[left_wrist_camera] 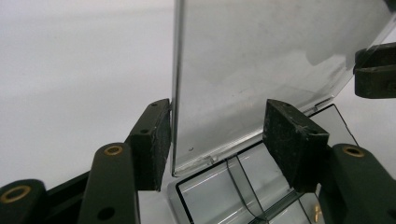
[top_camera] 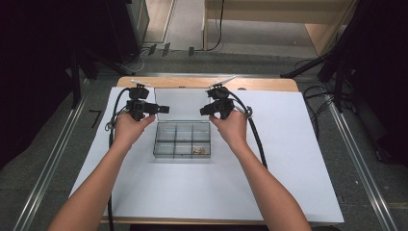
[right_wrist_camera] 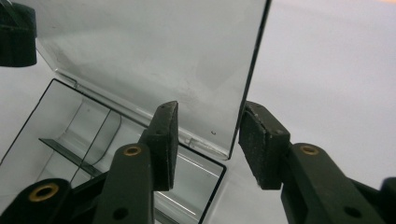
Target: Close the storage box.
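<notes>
Lid [left_wrist_camera: 261,60] of clear compartment box [top_camera: 183,139], raised upright mid-counter [top_camera: 288,159]; side edges between partly parted jaws of left claw [left_wrist_camera: 217,135] and right claw [right_wrist_camera: 208,142]. Bare counter around.

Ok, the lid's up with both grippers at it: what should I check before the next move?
1. Lid stands upright over the box: ok.
2. Lid edge sits between the jaws of the left gripper: ok.
3. Left jaws clamped on lid: not ok, one pad stands clear.
4. Right gripper clamped on lid: not ok, the edge is between its jaws with gaps on both sides.
5. Gold parts lie inside one compartment: ok.
6. Hinge intact: cannot tell.
</notes>
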Action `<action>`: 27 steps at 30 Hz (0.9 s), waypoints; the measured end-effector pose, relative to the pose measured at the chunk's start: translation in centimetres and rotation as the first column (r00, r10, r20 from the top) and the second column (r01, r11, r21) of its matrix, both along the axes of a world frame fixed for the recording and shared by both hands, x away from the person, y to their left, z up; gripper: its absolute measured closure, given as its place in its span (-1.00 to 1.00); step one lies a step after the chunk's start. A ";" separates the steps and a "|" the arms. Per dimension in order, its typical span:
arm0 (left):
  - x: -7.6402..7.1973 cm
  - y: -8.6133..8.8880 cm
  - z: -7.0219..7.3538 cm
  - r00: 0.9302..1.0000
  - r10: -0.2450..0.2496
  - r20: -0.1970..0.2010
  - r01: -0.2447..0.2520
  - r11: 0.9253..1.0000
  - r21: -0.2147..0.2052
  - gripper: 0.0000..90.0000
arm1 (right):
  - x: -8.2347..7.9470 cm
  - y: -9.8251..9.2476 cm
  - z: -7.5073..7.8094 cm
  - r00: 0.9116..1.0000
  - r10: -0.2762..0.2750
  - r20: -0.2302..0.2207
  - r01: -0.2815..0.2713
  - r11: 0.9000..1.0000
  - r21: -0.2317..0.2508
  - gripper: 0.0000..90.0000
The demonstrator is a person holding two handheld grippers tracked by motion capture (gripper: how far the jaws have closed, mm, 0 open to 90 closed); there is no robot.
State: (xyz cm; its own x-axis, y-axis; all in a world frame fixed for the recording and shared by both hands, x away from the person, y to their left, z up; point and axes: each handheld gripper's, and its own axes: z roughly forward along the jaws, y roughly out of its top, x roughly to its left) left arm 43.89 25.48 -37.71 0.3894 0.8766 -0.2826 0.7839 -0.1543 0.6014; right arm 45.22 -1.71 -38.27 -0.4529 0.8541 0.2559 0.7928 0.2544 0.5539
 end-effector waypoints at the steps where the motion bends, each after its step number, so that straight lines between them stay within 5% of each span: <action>1: -0.3 -0.1 0.1 1.000 -0.011 0.013 0.010 1.000 0.019 -0.01 | -0.3 0.0 0.0 1.000 0.005 0.016 -0.005 1.000 -0.005 0.35; 6: -1.1 -0.3 0.6 0.999 -0.023 0.038 0.020 0.998 0.065 0.13 | -1.5 -0.1 0.0 0.998 0.015 0.066 -0.014 1.000 -0.012 0.40; 27: -3.1 0.7 4.6 0.995 -0.065 0.073 0.062 0.997 0.038 0.06 | -3.8 -1.4 4.6 0.986 0.059 0.154 -0.065 0.997 0.035 0.50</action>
State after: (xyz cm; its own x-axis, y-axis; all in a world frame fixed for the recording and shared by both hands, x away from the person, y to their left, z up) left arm 40.83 26.14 -33.15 0.4635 0.8584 -0.2200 0.7254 -0.2249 0.6506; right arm 41.46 -3.15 -33.62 -0.5410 0.8138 0.2124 0.6814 0.2760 0.6779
